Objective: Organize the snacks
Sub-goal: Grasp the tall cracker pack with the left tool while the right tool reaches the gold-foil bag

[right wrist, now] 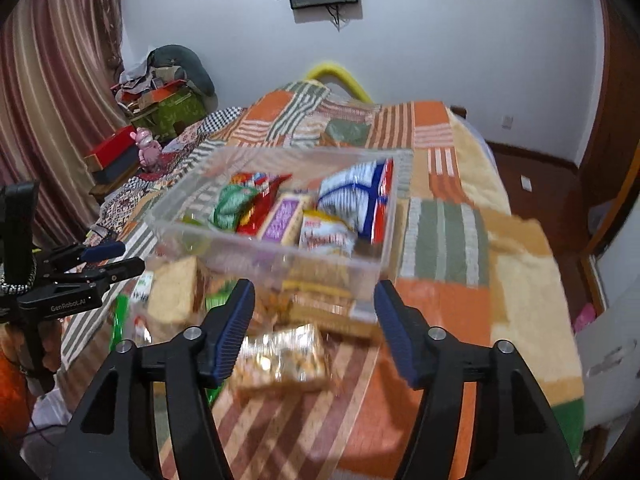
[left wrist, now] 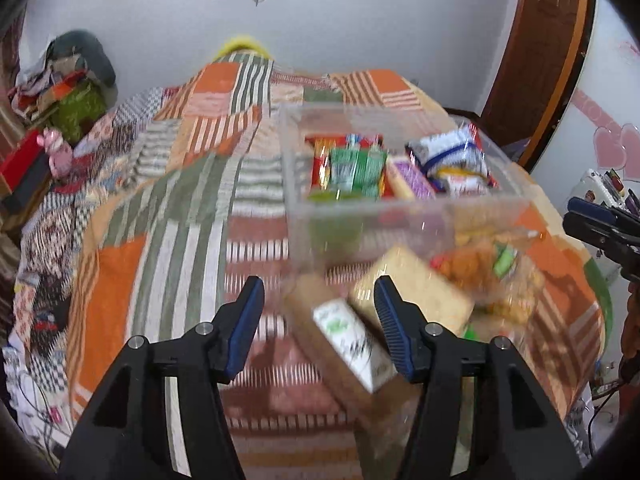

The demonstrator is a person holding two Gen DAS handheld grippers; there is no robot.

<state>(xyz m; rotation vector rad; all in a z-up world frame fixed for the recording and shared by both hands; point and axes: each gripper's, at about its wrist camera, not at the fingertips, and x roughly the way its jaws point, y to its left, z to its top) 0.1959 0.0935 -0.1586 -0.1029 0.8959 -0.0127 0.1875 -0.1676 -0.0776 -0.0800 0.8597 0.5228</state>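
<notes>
While the clear bin (right wrist: 280, 216) ahead of both tongs already holds several packets, a pile of loose snacks (right wrist: 280, 356) lies on the bed (right wrist: 444, 232) just short of it, so I judge sorting roughly half done. Left tongs (left wrist: 318, 312) released, empty, over a carton (left wrist: 352, 344). Right tongs (right wrist: 314, 316) released, empty, above a gold packet.

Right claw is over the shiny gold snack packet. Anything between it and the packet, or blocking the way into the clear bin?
Nothing visible lies between the open right claw and the shiny gold snack packet. On the way to the clear plastic bin, other loose snack packets lie against its near wall.
</notes>
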